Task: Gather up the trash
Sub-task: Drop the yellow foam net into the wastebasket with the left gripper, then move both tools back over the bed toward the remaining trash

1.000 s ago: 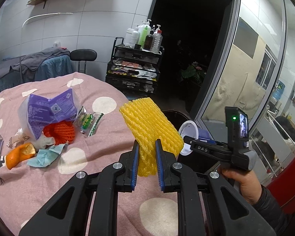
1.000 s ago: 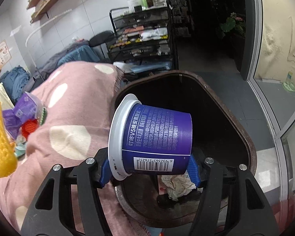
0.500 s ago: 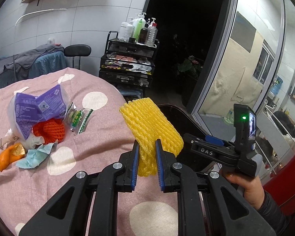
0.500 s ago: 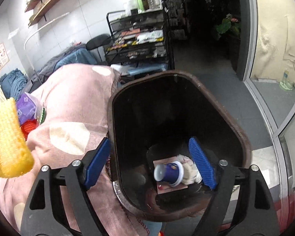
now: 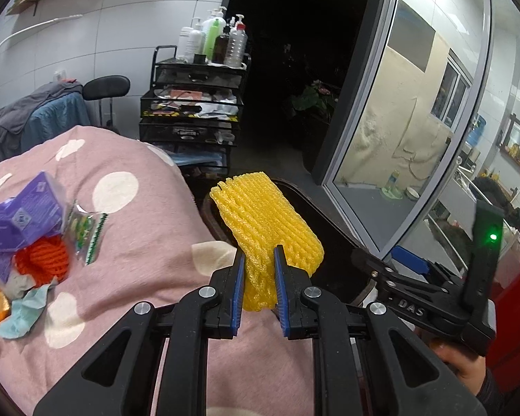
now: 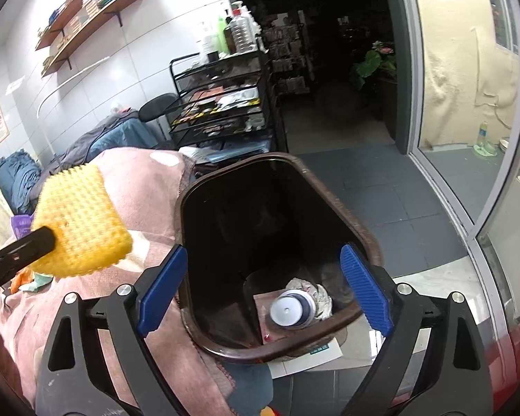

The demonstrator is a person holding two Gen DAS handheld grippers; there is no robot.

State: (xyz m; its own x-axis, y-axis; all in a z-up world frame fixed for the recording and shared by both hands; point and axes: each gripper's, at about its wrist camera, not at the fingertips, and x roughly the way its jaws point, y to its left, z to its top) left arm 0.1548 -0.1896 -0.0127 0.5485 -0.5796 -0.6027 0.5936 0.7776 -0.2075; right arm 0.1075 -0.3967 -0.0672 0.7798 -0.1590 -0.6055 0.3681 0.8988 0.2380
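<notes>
While the pile of wrappers (image 5: 27,239) waits at the far left of the pink spotted table (image 5: 138,228), the left tongs (image 5: 258,287) sit further right, pinched narrow on the lower end of a yellow foam net (image 5: 267,222). The net is held in the air near the table's edge, just short of the dark bin (image 6: 277,242). It looks light, soft and springy: it squashes where the pads bite and juts out free above them, so a grip at one end is enough, and it should drop cleanly once let go. Rightmost, the right tongs (image 6: 265,289) stand spread wide with nothing between them, hovering over the bin's mouth.

The left camera shows the leftover rubbish on the table, an orange net (image 5: 45,260), a purple packet (image 5: 20,215) and a blue tissue (image 5: 27,312), and only a sliver of the bin's rim. The right camera looks straight down into the bin, where a cup (image 6: 293,308) and crumpled paper (image 6: 315,294) lie at the bottom, and it catches the net from the side.
</notes>
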